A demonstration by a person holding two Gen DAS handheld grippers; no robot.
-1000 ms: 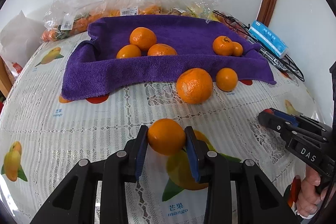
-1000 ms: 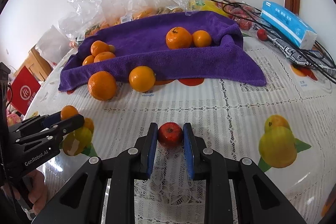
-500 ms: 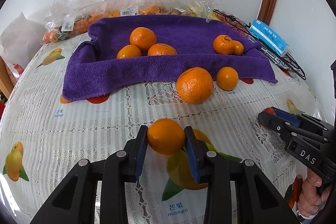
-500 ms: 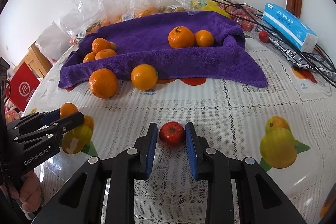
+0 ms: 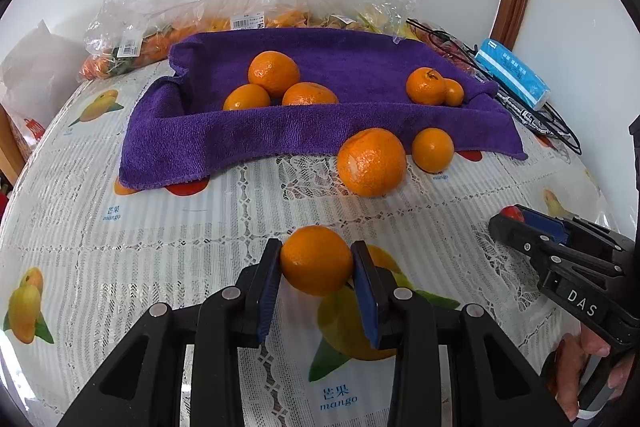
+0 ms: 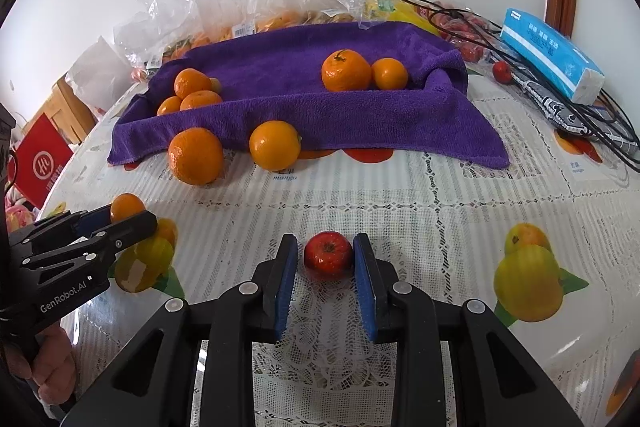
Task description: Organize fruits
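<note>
The left gripper (image 5: 316, 269) sits low over the lace-patterned tablecloth (image 5: 200, 227), its blue pads pressed against both sides of a small orange (image 5: 316, 259), so it is clamped on that fruit. The orange lies squarely between the fingertips, over a printed mango picture on the cloth. The right gripper (image 6: 325, 263) frames a small red fruit (image 6: 328, 256): the fruit rests on the cloth between the two pads, the right pad looks to touch it, and a thin gap shows on the left side, so the narrow jaws are not squeezing it. Farther off lies a purple towel (image 6: 360, 115) with five oranges on it in two clusters. A large orange (image 5: 371, 161) and a smaller orange (image 5: 433, 150) rest on the tablecloth just beside the towel's near edge. Far right lies a blue tissue pack (image 6: 552, 55)
</note>
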